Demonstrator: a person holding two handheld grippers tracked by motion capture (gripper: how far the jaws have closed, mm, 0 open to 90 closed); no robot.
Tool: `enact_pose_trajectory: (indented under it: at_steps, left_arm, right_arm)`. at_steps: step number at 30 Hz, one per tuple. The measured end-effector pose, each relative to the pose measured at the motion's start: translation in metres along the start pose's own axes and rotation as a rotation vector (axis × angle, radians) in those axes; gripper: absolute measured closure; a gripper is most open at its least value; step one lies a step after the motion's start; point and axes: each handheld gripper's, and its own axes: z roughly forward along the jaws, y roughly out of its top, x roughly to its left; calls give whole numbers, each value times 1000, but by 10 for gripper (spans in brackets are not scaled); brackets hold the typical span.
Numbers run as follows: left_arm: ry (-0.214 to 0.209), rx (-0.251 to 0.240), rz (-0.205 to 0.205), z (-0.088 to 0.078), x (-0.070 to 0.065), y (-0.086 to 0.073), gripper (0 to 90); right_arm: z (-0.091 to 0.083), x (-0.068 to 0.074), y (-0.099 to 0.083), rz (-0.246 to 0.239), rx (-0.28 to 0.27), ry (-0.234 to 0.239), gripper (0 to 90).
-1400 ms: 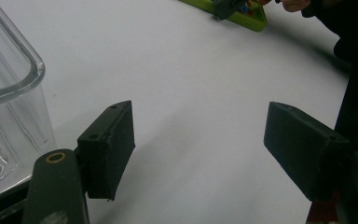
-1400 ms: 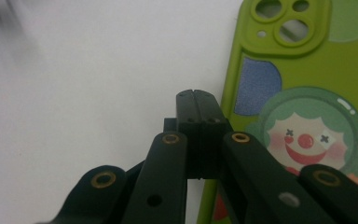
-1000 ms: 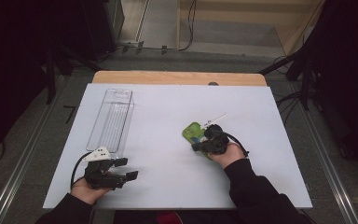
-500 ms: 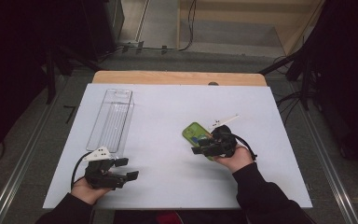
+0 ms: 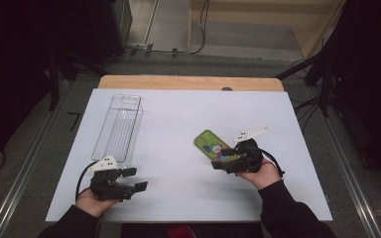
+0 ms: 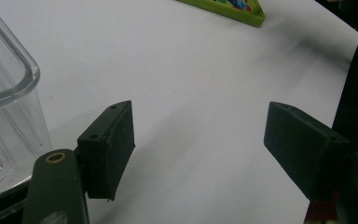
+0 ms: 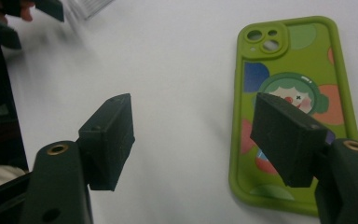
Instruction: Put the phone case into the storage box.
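Presently the right gripper [image 7: 193, 135], jaws just opening and released, has a green cartoon-printed phone case [image 7: 291, 70] lying flat beyond its right jaw.

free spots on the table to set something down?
Bare white table between the clear container and the green phone case, and along the far edge. Tighter beside the right gripper at the case, and the left gripper near the container's end.

No readable text, label, brand or number anywhere. Green phone case [image 7: 291, 107] beside right gripper's [image 7: 200, 135] open jaws, partly behind one jaw: cartoon clown face and coloured patches, no lettering. Clear plastic tray [image 6: 4, 93] beside one jaw of left gripper [image 6: 205, 144]: unmarked. Black jaw pads: plain, no print.
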Motion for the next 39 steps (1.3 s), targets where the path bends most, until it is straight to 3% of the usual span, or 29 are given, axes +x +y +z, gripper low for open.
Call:
enact_pose_trajectory:
  at_steps: [21, 23, 39]
  left_arm:
    - [10, -2, 4, 0, 0, 0, 249]
    - [11, -1, 5, 0, 0, 0, 249]
    - [14, -1, 6, 0, 1, -1, 249]
  right_arm:
    - [-20, 1, -38, 20, -10, -77, 218]
    - [-21, 0, -40, 25, -10, -79, 181]
    - [-35, -1, -68, 55, -6, -80, 127]
